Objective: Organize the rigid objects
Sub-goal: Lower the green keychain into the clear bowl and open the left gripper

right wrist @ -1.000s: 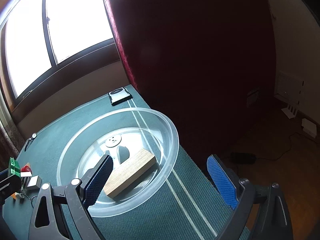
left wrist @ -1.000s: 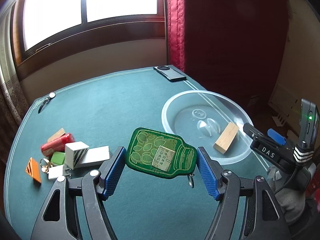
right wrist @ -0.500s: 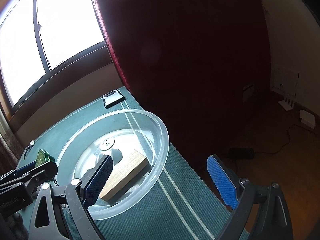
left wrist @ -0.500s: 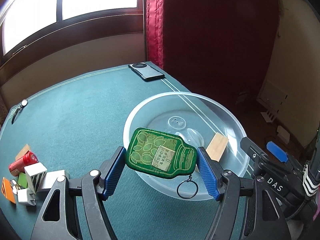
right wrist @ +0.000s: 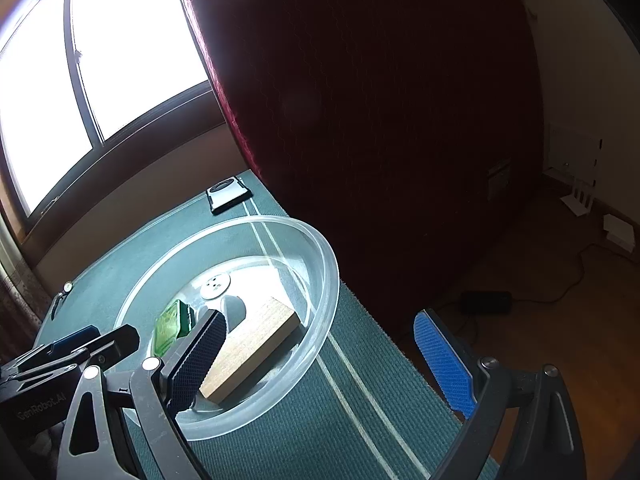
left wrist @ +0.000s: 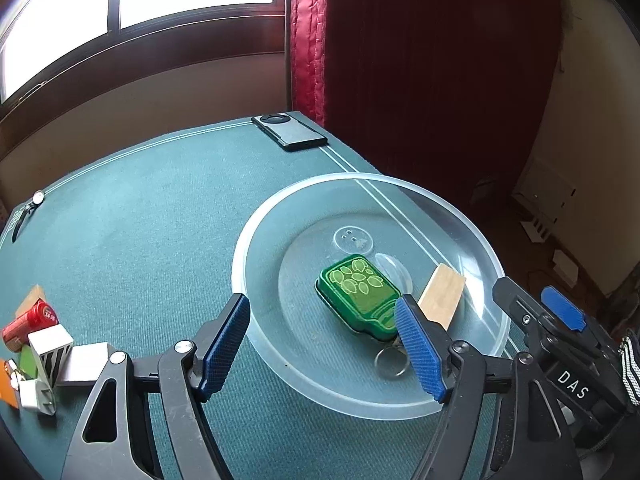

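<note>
While the left tool (left wrist: 322, 344) opens with nothing between its pads, the green keychain (left wrist: 358, 296) lies in the clear bowl (left wrist: 256, 240) beside the wooden block (left wrist: 442, 294). Right tool (right wrist: 320, 360) gapes empty. Several small items (left wrist: 48, 348) remain on the bench (left wrist: 140, 220).

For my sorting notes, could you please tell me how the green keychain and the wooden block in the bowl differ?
The keychain is green with a leaf pattern; the block is plain pale wood. The keychain has a metal ring at one end; the block has none. The keychain lies near the middle of the bowl; the block lies nearer the wall. Both lie inside the bowl, held by neither tool.
</note>
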### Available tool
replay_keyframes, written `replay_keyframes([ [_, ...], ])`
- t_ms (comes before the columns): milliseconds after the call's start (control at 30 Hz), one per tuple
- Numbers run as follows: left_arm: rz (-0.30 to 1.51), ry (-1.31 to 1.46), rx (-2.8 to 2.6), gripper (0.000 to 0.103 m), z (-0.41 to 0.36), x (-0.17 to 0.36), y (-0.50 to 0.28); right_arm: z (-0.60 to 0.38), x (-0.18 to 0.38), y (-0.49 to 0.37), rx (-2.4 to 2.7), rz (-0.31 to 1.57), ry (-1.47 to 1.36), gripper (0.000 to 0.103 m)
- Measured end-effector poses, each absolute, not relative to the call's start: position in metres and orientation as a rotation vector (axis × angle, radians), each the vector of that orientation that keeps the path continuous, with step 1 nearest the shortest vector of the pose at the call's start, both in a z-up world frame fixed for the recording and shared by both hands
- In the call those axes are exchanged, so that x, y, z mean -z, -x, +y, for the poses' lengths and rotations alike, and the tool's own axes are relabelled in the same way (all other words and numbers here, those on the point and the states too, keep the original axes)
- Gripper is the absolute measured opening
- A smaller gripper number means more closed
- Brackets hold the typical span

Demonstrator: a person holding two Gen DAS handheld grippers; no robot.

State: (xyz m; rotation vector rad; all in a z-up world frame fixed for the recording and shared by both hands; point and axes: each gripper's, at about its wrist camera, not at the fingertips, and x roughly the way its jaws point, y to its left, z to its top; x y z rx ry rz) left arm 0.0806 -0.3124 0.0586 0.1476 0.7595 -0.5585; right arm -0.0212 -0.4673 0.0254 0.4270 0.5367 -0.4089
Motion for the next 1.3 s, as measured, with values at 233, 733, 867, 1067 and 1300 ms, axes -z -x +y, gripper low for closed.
replay_keyframes([
  [233,0.766,-0.152,0.526,0.076,-0.304,-0.055,-0.081,-0.469,-0.025,0.021,0.405,0.538,-0.431,0.098],
  [733,0.772,-0.132,0.477,0.076,-0.277,-0.055,-0.074,-0.471,-0.024,0.02,0.393,0.542,-0.44,0.098],
  [867,0.768,-0.121,0.453,0.076,-0.262,-0.057,-0.072,-0.471,-0.023,0.019,0.393,0.545,-0.442,0.098],
  [1067,0.776,-0.078,0.395,0.076,-0.23,-0.057,-0.075,-0.47,-0.022,0.019,0.407,0.553,-0.441,0.098],
  [1300,0.789,-0.021,0.306,0.076,-0.183,-0.056,-0.078,-0.465,-0.023,0.017,0.431,0.563,-0.428,0.098],
])
